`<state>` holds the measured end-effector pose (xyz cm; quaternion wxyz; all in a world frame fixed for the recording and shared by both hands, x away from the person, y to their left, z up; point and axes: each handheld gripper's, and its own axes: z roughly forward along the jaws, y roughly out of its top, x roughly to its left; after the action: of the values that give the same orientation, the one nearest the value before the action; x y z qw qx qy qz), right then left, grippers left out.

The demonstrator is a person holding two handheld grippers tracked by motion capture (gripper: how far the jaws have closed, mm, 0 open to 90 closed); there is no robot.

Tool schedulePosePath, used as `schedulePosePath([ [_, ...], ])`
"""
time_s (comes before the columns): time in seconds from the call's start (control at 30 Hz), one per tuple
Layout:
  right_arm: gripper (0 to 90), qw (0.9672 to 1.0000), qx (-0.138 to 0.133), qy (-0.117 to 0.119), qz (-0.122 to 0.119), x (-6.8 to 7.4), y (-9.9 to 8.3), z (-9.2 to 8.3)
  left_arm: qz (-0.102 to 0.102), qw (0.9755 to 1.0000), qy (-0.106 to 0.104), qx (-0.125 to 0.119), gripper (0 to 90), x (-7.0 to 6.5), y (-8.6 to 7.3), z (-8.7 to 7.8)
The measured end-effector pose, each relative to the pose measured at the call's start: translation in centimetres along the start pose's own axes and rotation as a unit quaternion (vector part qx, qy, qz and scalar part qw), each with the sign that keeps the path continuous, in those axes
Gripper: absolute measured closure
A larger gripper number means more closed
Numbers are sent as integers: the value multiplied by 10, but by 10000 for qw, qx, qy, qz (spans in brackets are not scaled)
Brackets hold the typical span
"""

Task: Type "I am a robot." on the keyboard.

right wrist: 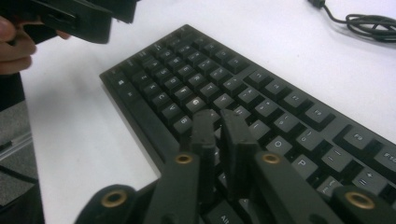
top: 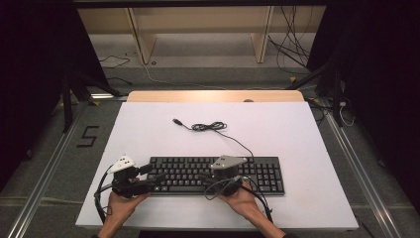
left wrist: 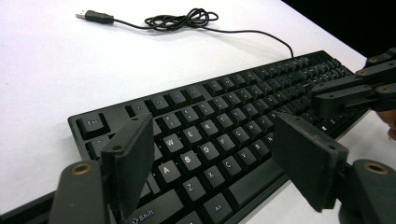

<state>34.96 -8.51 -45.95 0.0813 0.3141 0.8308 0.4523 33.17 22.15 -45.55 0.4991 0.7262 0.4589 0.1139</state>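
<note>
A black keyboard (top: 218, 173) (left wrist: 224, 107) (right wrist: 196, 70) lies on the white table top (top: 148, 134), near its front edge. Its cable coil (top: 208, 127) (left wrist: 182, 19) and loose USB plug (top: 176, 121) (left wrist: 93, 16) rest behind it. My left gripper (top: 154, 179) (left wrist: 212, 130) hovers open over the keyboard's left end, jaws wide apart with nothing between them. My right gripper (top: 204, 175) (right wrist: 218, 116) is shut on nothing, its tips low over the middle letter keys. Whether they touch a key I cannot tell. Each gripper faces the other across the keys.
A person's hands (top: 119, 203) (right wrist: 14, 44) hold both grippers from the table's front edge. Bare white surface lies behind and to the right of the keyboard (top: 297, 134). A wooden strip (top: 215, 95) borders the far edge. Floor cables (top: 292, 49) and stand legs sit beyond the table.
</note>
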Motion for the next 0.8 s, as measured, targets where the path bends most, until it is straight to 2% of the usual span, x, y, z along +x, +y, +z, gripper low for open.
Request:
schedulePosePath([
  [0.1,900,10000,96,-27,9,-1,1,6,-9,10000,2,-20,276,0,0,-1],
  [0.33,900,9996,289,-58,3,-1,0,19,11,10000,0,-30,261,-2,-1,-1],
  [0.8,900,9989,457,-75,-27,-2,-2,27,26,10000,4,-28,261,-2,-1,-1],
])
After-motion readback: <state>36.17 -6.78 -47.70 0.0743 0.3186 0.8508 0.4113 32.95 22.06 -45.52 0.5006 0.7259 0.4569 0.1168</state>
